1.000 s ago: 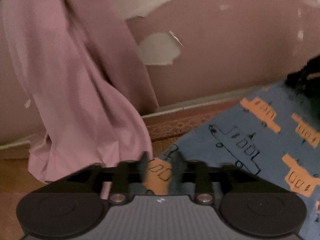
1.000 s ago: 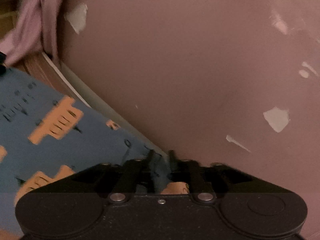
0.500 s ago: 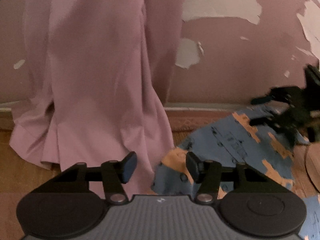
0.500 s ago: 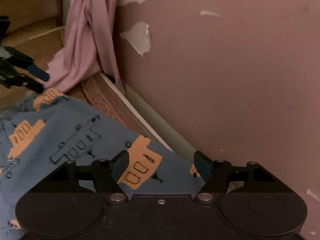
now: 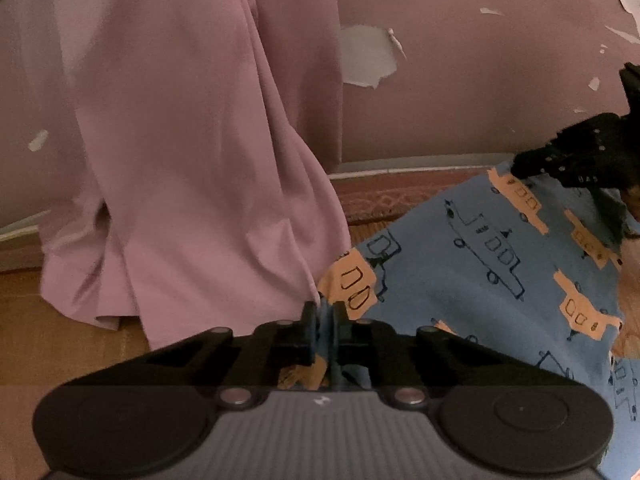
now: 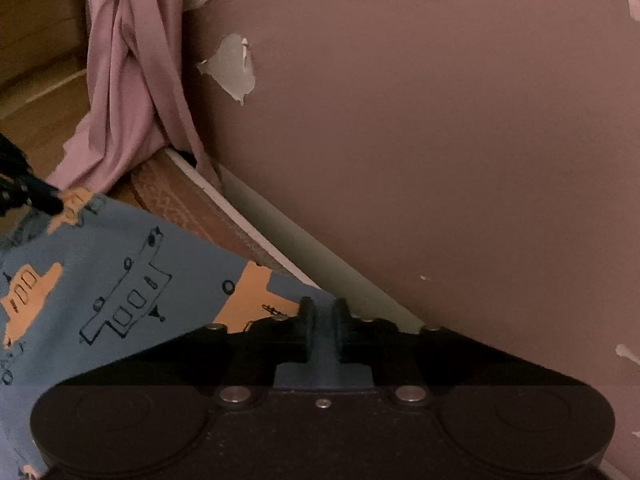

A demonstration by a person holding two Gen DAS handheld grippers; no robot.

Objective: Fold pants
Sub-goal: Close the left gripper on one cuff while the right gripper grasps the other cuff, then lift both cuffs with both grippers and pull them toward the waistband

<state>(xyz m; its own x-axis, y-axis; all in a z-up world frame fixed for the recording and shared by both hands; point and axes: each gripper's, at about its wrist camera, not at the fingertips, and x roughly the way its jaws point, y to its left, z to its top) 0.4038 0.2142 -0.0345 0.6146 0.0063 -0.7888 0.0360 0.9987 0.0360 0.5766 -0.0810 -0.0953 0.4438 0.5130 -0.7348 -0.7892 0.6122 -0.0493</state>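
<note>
The pants [image 5: 472,280] are blue with orange and outlined vehicle prints, and they stretch between my two grippers. My left gripper [image 5: 324,312] is shut on one edge of the cloth, near an orange patch. In the right wrist view the same pants [image 6: 120,280] spread out to the left, and my right gripper [image 6: 323,312] is shut on a blue fold of them. The right gripper [image 5: 576,156] also shows at the far right of the left wrist view, on the pants' far edge. The left gripper [image 6: 36,196] appears at the left edge of the right wrist view.
A pink curtain [image 5: 192,160] hangs down to the wooden floor [image 5: 60,336] just left of the pants. Behind stands a pinkish wall [image 6: 440,140] with peeling paint and a pale skirting board [image 6: 320,256]. A patterned brown strip [image 5: 384,200] lies along the wall's foot.
Half a second ago both grippers stood open over the pants; now both have shut on the cloth. The pants are pulled more taut between them.
</note>
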